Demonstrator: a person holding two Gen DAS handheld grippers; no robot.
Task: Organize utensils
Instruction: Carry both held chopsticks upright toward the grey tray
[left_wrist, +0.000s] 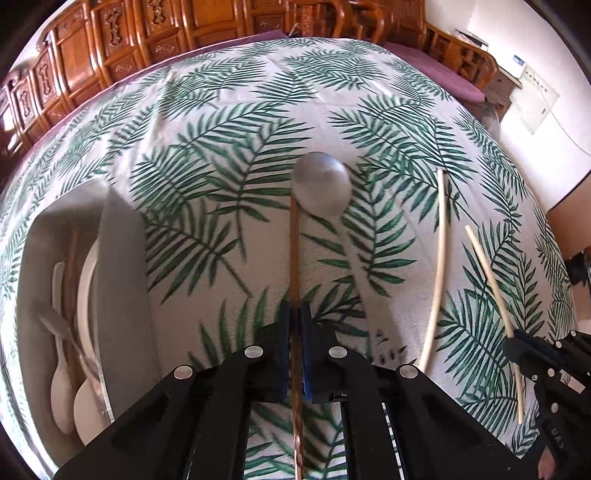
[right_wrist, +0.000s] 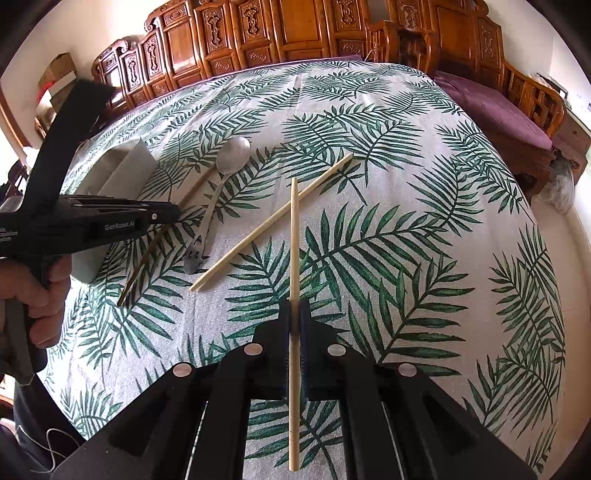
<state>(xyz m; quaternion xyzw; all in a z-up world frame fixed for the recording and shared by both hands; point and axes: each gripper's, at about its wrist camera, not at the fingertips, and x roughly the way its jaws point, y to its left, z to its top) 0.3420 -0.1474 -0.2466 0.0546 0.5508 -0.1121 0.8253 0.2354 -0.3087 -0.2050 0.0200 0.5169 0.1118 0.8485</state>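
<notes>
The left gripper (left_wrist: 295, 314) clamps a thin brown chopstick (left_wrist: 294, 251) above the leaf-print desk (left_wrist: 221, 155), beside a metal spoon (left_wrist: 320, 184). The right gripper (right_wrist: 294, 314) pinches a pale chopstick (right_wrist: 294, 229); another pale chopstick (right_wrist: 273, 221) lies mid-desk, the utensil tray (left_wrist: 122, 258) at the left edge

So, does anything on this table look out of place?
Nothing is spilled or broken. The metal spoon and one pale chopstick lie slanted on the tablecloth, outside the tray. Its partner chopstick sits in the right gripper; the left gripper holds a dark chopstick.
</notes>
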